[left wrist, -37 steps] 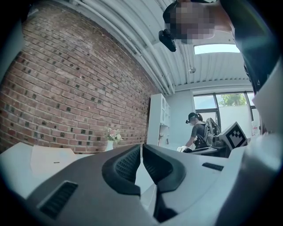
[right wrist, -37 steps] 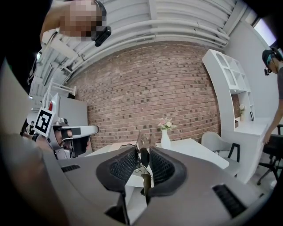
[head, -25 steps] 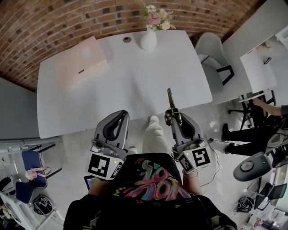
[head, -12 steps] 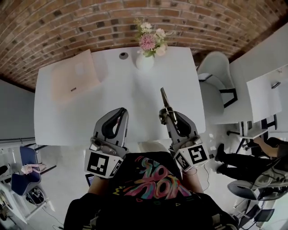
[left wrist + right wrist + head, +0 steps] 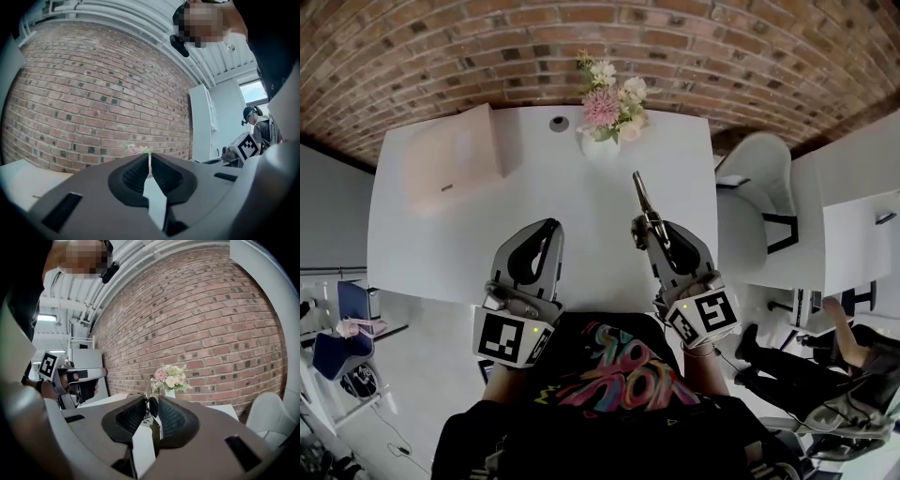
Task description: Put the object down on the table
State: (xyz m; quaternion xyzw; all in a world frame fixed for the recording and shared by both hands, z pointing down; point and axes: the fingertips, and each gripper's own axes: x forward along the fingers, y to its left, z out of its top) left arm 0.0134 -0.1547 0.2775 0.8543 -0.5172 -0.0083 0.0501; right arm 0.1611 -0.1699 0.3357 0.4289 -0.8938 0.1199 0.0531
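Jaws of the right hand-held gripper (image 5: 649,228) clamp a slim dark tool (image 5: 640,195) that juts ahead over the white surface (image 5: 441,244); the left hand-held gripper (image 5: 547,232) alongside is closed, empty.

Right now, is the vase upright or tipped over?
Upright: the vase stands on the table, with the flowers rising from its top.

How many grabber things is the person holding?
2. The left gripper is shut and empty over the white table; the right gripper, beside it, grips a slim metal object.
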